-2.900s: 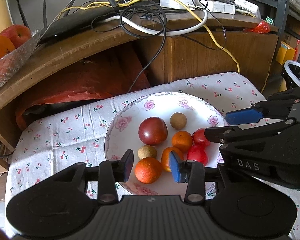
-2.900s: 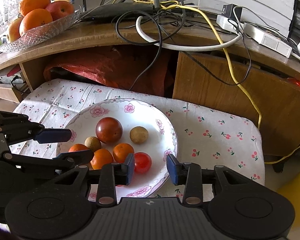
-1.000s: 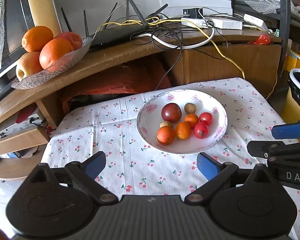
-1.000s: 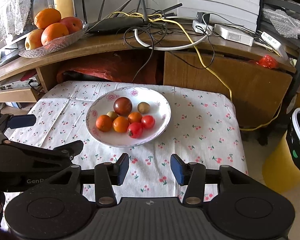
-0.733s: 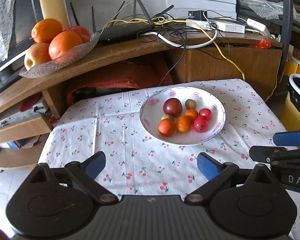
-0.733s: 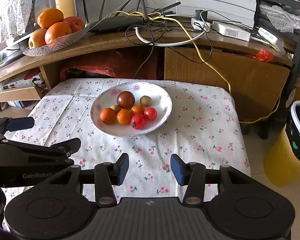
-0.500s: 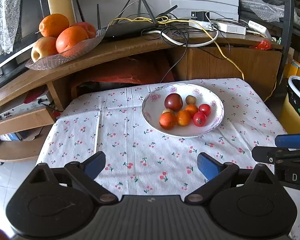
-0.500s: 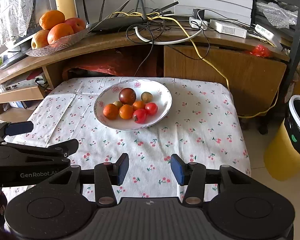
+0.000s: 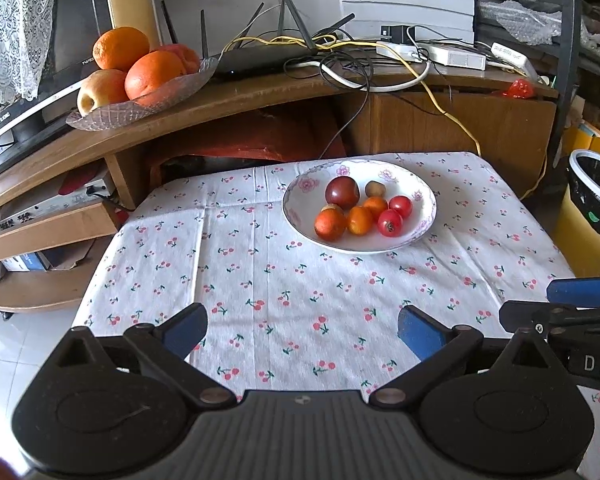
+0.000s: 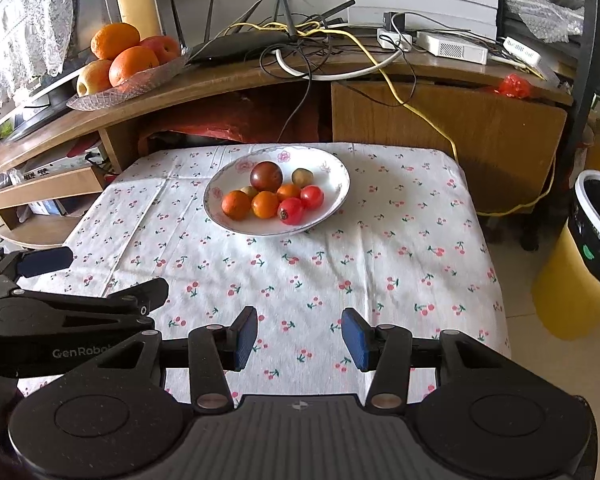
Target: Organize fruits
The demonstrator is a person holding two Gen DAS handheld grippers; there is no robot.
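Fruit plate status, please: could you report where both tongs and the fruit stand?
Left tongs wide open, right tongs open, both empty. Fruit all in floral plate on cherry-print tablecloth. Path clear.

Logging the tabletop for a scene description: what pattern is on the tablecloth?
White tablecloth printed with small red cherries on green stems; clearest in the right wrist view.

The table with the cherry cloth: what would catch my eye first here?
Probably the white flowered plate on the cherry-print cloth, heaped with small fruit: a dark red one, oranges and red tomatoes. Next, the glass dish of big oranges and apples on the wooden shelf behind, left. Near the camera, both open grippers hover, holding nothing.
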